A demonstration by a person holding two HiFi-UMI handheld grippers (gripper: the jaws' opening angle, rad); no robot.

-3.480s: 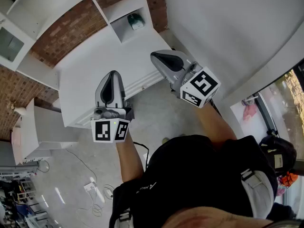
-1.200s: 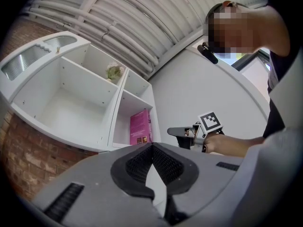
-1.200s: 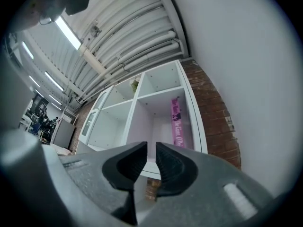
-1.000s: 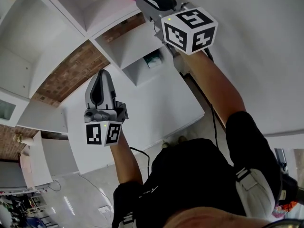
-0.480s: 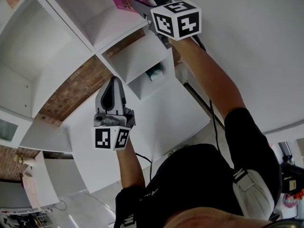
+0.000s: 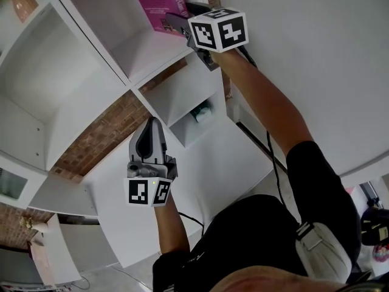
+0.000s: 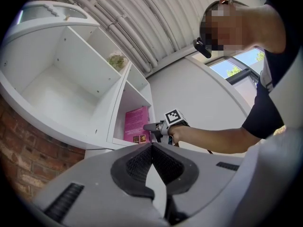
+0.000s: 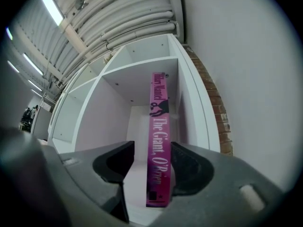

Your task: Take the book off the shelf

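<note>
A pink book (image 6: 161, 2) stands upright in the rightmost cubby of a white cube shelf (image 6: 91, 59), spine facing out. My right gripper (image 6: 176, 20) is raised to that cubby. Its jaws straddle the book's spine (image 8: 159, 141) near the bottom and are opening; there is a gap on the left side, and the right pad is close against the spine. The left gripper view shows the book (image 7: 137, 125) and my right gripper (image 7: 158, 126) from the side. My left gripper (image 6: 150, 126) hangs lower, in front of the shelf, shut and holding nothing.
A teal object (image 6: 202, 111) lies in a lower cubby. A pale leafy thing (image 7: 116, 60) sits in an upper cubby. A brick wall (image 6: 100, 135) shows behind the shelf, and a white cabinet top (image 6: 200, 157) lies below. A plain white wall (image 6: 316, 53) is to the right.
My right gripper has risen from over the cabinet to the book's cubby and now straddles the spine. My left gripper has stayed low. The head view has tilted upward.
</note>
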